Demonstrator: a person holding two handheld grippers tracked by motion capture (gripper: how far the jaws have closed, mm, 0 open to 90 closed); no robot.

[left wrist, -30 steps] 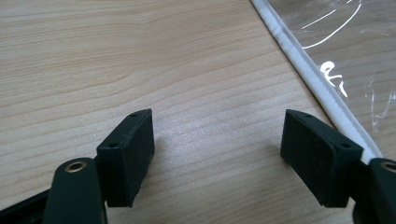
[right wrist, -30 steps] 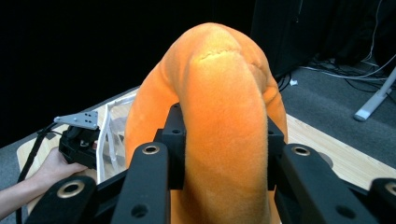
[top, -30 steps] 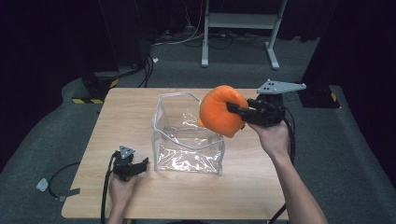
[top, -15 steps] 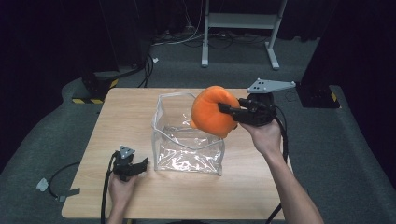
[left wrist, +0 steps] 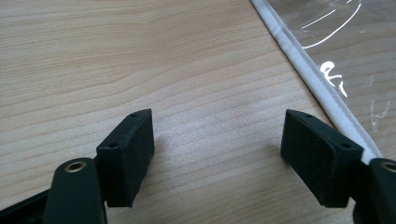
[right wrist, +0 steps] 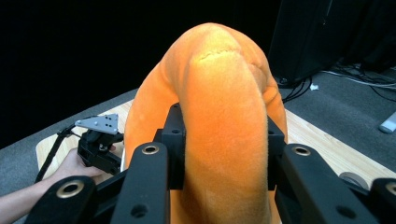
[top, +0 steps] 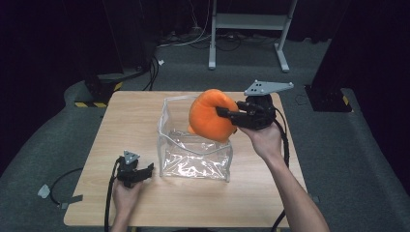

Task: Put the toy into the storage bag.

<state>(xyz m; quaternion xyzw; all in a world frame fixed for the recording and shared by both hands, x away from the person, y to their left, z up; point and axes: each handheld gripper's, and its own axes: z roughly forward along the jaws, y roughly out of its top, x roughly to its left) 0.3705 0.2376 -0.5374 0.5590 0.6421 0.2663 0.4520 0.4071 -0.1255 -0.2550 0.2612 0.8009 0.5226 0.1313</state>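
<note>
An orange plush toy (top: 209, 116) hangs over the open top of a clear plastic bag (top: 193, 154) that stands mid-table. My right gripper (top: 227, 115) is shut on the toy, and in the right gripper view the orange plush (right wrist: 219, 107) bulges up between the two black jaws. My left gripper (top: 145, 170) rests on the wooden table (top: 125, 116) just left of the bag's front corner, open with nothing between its pads (left wrist: 128, 154). The bag's white edge seam (left wrist: 317, 88) runs past the right pad.
The table's near edge lies close behind the left hand. Beyond the far edge, on the grey floor, stand a white metal frame (top: 246, 21), several cables (top: 154, 63) and a dark stand with a yellow-black stripe (top: 92, 99).
The right gripper has carried the orange plush toy leftward, from above the bag's right rim to over its opening. The left gripper has stayed put.
</note>
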